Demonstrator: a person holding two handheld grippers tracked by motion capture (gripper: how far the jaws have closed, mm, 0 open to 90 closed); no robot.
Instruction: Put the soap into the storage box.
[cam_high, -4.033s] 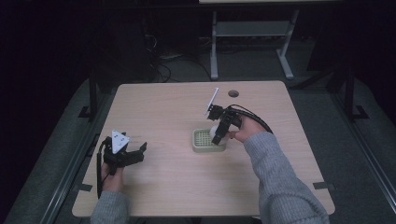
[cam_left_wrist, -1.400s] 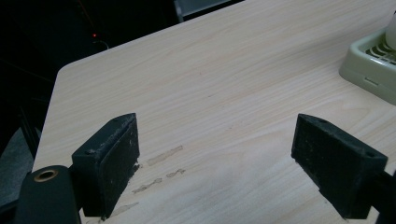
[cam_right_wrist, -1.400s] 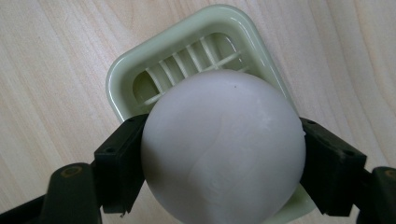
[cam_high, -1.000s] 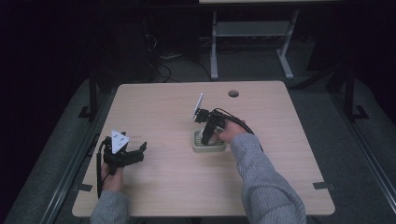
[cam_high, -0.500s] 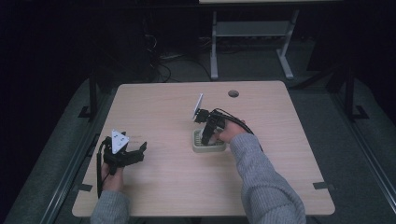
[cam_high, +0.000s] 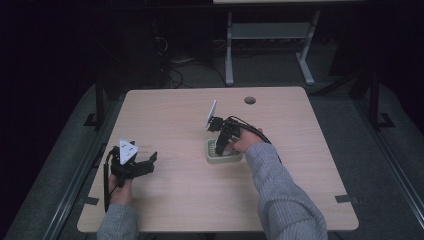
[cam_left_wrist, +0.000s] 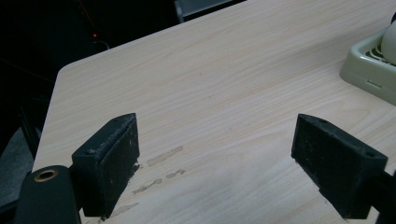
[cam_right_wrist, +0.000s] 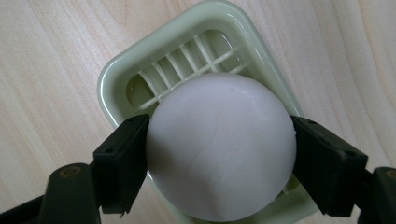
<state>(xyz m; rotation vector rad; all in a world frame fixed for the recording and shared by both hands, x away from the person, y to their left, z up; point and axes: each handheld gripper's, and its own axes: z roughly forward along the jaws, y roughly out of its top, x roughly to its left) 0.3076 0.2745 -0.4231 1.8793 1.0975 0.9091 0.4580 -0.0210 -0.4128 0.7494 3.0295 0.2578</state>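
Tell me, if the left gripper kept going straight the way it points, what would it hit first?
Probably nothing soon: ahead of the left gripper lies bare table. The pale green soap dish sits off to one side, likely outside its line.

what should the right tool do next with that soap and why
Probably lower a little and open. The right tool is shut on the round white soap bar, directly over the pale green slatted soap dish; whether the bar already rests on the slats cannot be told. The left tool is open, apart.
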